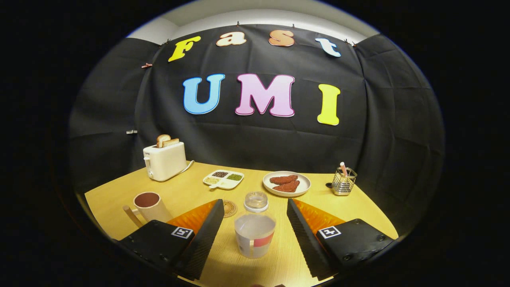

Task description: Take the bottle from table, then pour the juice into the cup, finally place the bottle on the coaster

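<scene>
Table [191,187]: pale wood top, carrying everything. At the back, going by size: toaster [165,160] with bread standing in its slots, plate [287,192] bearing two dark reddish pieces, divided tray [223,179] of seeds or grains, wire holder [344,181] with a pen or two.

Cup [150,205]: stood just beyond the left finger, handle turned toward the near side, inside dark.

Bottle [255,229]: upright on the table between the two fingers, touching neither; clear, lid on as far as could be told, label band low on the body.

Coaster [229,208]: small round disc, flat, just beyond the left fingertip and beside the bottle's shoulder, partly hidden by that finger.

Gripper [255,211]: fingers spread wide, a gap on either side of the bottle, nothing pinched.

Judgement on the step in hand, the pick-up: bottle sat roughly centred, so closing evenly should serve. Better to take it on the body above the label than at the narrow neck; clamp firmly, since clear plastic may slip, and keep it upright while lifting toward the cup
</scene>
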Available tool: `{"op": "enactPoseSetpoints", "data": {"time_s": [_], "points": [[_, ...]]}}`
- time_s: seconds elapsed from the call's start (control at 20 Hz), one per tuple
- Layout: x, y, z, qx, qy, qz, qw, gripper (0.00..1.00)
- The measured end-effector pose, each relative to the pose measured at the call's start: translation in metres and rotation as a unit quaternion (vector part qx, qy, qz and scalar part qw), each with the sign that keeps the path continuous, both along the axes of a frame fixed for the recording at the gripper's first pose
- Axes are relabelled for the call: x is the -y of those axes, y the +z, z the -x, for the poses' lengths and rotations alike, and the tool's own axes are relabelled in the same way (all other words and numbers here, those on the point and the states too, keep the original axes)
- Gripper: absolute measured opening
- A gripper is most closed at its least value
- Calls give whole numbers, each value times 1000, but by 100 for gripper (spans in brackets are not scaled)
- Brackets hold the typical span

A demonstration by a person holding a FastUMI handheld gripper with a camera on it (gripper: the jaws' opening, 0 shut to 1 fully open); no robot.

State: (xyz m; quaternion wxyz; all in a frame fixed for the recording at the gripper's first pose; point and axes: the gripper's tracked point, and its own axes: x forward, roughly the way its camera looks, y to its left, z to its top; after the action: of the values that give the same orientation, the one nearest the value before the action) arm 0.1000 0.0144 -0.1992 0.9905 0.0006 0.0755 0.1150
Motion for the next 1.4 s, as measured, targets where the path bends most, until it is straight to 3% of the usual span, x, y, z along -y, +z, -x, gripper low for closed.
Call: {"op": "enactPoseSetpoints", "data": {"time_s": [0.85, 1.0, 1.2, 1.4], "points": [[-4, -77, -22, -61, 8, 21, 998, 95], [-6, -78, -25, -63, 13, 23, 998, 80], [-10, -77, -24, -72, 21, 35, 997, 77], [-23, -74, -25, -55, 65, 92, 992, 73]]}}
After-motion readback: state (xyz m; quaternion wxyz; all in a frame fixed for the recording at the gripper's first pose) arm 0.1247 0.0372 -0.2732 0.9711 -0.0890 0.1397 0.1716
